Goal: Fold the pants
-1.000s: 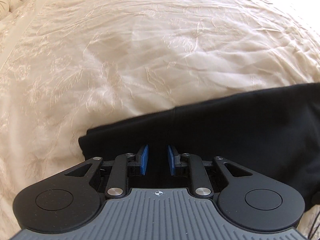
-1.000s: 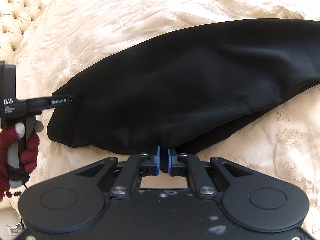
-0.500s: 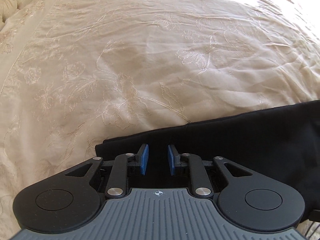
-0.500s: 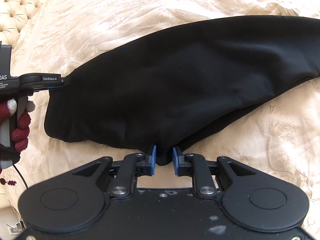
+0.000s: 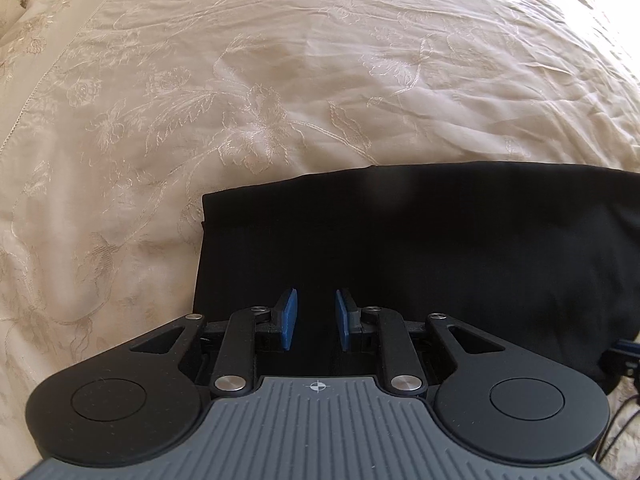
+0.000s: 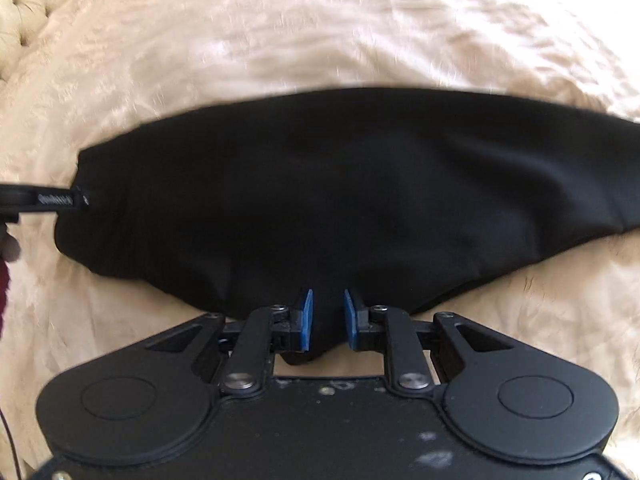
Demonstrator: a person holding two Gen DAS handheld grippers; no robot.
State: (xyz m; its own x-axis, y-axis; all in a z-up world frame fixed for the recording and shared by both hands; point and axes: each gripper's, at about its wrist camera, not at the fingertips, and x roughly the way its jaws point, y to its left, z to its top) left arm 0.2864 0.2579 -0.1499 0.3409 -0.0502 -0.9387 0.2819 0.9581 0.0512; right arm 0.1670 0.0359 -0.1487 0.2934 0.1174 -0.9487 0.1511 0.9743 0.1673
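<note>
Our left tongs [image 5: 316, 320] stand with their blue pads [image 5: 289, 319] parted over the black pants [image 5: 420, 240], gripping nothing; our right tongs [image 6: 329, 320] are likewise parted, a small fold of the pants' near hem lying loose between the pads [image 6: 307, 319], untouched on either side as far as we can tell. The pants lie flat across the bed, one squared end just left of our left tongs, the rest running off to the right. Beneath them spreads a cream bedspread [image 5: 240, 112] embroidered with flowers and creased in places, with a tufted cream headboard [image 6: 24, 4] at the far left corner. From the right wrist view the left tool [image 6: 40, 200] reaches in at the pants' left end. Compared with a second ago, our right tongs, then pinched shut on the hem, have opened and let it go, while our left tongs keep the same gap and more black cloth now shows ahead of them.
</note>
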